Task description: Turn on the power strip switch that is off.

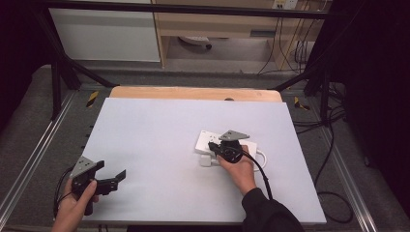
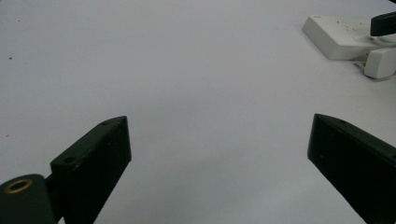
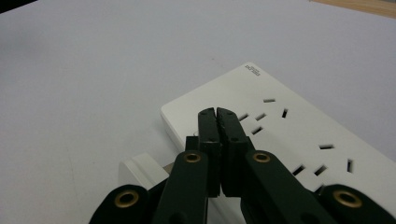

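White plastic sets the scene: a power strip point(image 1: 212, 141) lies right of centre on the pale counter point(image 1: 154, 140), with a small white plug point(image 1: 206, 161) touching its near edge. The right gripper point(image 3: 217, 114) hangs just over the strip's near end, jaws pressed together with nothing visible between them, tips above the first group of slots. The plug point(image 3: 140, 170) sits low and to the left of those jaws, partly hidden behind them. The left gripper point(image 1: 109, 180) rests near the counter's front left corner, well apart from the work, jaws spread wide and empty; from its view the strip point(image 2: 336, 37) and plug point(image 2: 380, 63) show far off at the upper right.

The step in hand looks like taking hold of the plug to seat it in the strip. To do that well, the right jaws should part first, drop to either side of the plug's body and close squarely on its flat faces, so the prongs stay in line with the slots. The strip is light and may slide; bringing the left gripper across to pin its far end would probably steady it.
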`<action>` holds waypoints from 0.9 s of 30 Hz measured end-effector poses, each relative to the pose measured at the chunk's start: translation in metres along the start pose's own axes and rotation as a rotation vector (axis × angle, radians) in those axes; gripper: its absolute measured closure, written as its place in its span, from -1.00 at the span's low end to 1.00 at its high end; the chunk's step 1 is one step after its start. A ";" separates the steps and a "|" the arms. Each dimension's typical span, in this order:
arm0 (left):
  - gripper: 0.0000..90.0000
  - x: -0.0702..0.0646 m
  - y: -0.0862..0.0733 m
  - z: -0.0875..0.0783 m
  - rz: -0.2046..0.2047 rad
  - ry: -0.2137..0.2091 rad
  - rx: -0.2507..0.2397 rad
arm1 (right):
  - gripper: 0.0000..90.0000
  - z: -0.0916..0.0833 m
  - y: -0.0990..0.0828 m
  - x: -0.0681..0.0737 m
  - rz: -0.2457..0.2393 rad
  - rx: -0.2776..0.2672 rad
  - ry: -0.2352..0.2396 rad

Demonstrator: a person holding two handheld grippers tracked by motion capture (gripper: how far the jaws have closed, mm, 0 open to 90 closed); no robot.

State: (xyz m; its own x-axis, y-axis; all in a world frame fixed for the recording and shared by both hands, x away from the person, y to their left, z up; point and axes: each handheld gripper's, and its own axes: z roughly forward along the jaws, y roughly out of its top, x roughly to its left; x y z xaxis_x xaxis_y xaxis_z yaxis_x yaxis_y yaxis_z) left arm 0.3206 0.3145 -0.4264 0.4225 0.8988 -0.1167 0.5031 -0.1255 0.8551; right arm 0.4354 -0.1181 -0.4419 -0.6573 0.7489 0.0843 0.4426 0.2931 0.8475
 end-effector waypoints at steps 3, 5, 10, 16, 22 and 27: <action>-0.87 0.000 0.000 0.000 0.001 0.000 0.000 | 1.00 0.001 -0.001 -0.001 -0.001 0.000 -0.004; -0.87 0.000 0.000 0.000 0.002 -0.002 0.001 | 1.00 0.002 -0.001 0.000 0.002 0.002 -0.006; -0.87 0.000 0.000 0.000 0.002 -0.002 0.001 | 1.00 0.003 -0.002 0.000 -0.001 -0.001 -0.010; -0.87 0.000 0.000 0.000 0.003 0.000 0.000 | 1.00 0.003 -0.003 0.001 -0.004 -0.002 -0.016; -0.87 0.000 0.000 0.000 0.006 0.001 0.002 | 1.00 0.004 -0.004 0.000 -0.008 -0.002 -0.020; -0.87 0.000 0.000 0.000 0.004 0.002 0.002 | 1.00 0.004 -0.004 0.001 -0.008 -0.006 -0.022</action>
State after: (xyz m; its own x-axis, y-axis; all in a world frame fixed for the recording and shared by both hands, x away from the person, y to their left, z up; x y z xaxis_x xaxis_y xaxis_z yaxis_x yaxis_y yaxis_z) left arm 0.3205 0.3147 -0.4265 0.4228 0.8992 -0.1126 0.5028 -0.1294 0.8547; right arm 0.4356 -0.1164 -0.4478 -0.6475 0.7592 0.0662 0.4334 0.2955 0.8514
